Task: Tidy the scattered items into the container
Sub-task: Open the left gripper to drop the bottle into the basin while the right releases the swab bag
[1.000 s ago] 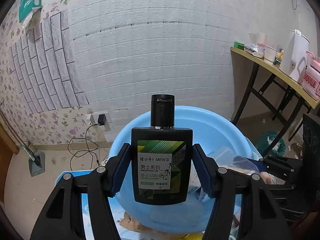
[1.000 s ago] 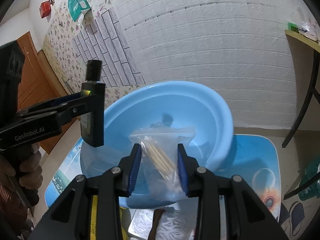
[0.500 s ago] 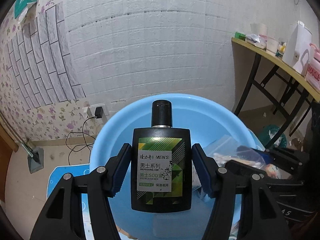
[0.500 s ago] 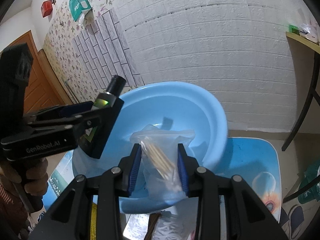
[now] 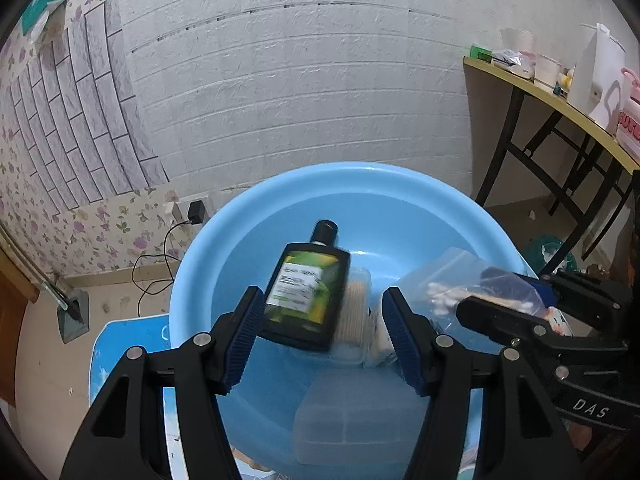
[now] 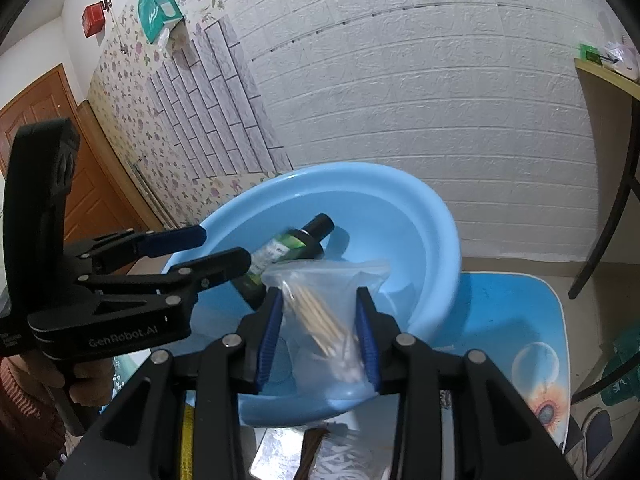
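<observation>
**Already loose: the black bottle tips into the blue basin**

Already clear of the pads, the black lotion bottle (image 5: 306, 294) with its green label lies tilted and motion-blurred inside the blue basin (image 5: 400, 184), cap pointing toward the basin's far wall. The left gripper (image 5: 320, 340) hangs over the basin's near rim with its jaws apart; the bottle's lower corner sits close to the left blue pad, but a wide gap shows on the other side, so nothing is clamped. From the right wrist camera the same bottle (image 6: 288, 256) appears just past the left gripper (image 6: 208, 246), leaning on the basin's inner slope.

Down in the basin, beside the bottle, sits a clear box of toothpicks (image 5: 354, 320), and nearer the basin's front wall lies a translucent plastic case (image 5: 356, 416).

Over the basin's near-right edge, the right gripper (image 6: 318, 336) is closed on a clear zip bag of cotton swabs (image 6: 320, 312), the pads pressing both sides of the bag while its top stands up above them over the basin interior. The left wrist camera shows that bag (image 5: 452, 284) held at the basin's right rim.

Under the basin lies a blue mat (image 6: 512, 320). A hand (image 6: 84, 380) grips the left gripper's handle, to the basin's left.
</observation>
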A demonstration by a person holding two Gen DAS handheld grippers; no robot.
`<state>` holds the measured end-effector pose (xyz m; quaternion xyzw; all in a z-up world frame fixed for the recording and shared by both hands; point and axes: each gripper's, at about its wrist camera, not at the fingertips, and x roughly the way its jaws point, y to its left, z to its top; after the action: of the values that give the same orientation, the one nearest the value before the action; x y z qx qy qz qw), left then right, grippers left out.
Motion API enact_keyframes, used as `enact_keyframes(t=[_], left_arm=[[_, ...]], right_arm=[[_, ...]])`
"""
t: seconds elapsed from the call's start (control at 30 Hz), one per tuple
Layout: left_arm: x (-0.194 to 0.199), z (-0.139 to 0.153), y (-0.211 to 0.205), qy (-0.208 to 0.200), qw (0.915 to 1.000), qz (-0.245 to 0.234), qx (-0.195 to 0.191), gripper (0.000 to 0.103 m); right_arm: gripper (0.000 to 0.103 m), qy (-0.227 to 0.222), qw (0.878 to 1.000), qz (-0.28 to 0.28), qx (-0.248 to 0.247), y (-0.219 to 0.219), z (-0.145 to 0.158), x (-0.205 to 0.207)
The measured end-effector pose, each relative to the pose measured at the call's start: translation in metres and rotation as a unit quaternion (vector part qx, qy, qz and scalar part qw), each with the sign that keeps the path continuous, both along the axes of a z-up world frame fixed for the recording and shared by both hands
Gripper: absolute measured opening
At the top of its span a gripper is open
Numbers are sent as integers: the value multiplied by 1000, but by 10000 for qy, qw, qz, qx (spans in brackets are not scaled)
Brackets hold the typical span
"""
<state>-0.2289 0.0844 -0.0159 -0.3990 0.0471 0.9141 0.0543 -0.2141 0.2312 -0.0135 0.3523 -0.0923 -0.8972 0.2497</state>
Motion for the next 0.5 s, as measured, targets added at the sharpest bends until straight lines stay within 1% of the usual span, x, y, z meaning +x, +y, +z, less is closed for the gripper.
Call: enact_keyframes(t=[0.17,0.27,0.3,0.37,0.43,0.5], left_arm=[[6,-4,-1,-70,10000,-5,40,61],[12,-4,-4,-99,9999,29,87,61],[14,-4,-4,-111,9999,40,106,62],[19,-2,-6,-98,9998,60,134,64],[25,0,-7,-52,9998,80,154,71],[32,3,-10,6,9997,118,200,74]], right_arm=[[37,-20,10000,31,57,-4,2,2],[47,-25,9999,80,107,-8,3,6],[49,-23,9999,81,115,-7,3,7],[50,-29,9999,34,120,-6,5,11],[50,2,10000,-39,85,-3,9,17],[50,46,9999,-69,80,0,12,23]])
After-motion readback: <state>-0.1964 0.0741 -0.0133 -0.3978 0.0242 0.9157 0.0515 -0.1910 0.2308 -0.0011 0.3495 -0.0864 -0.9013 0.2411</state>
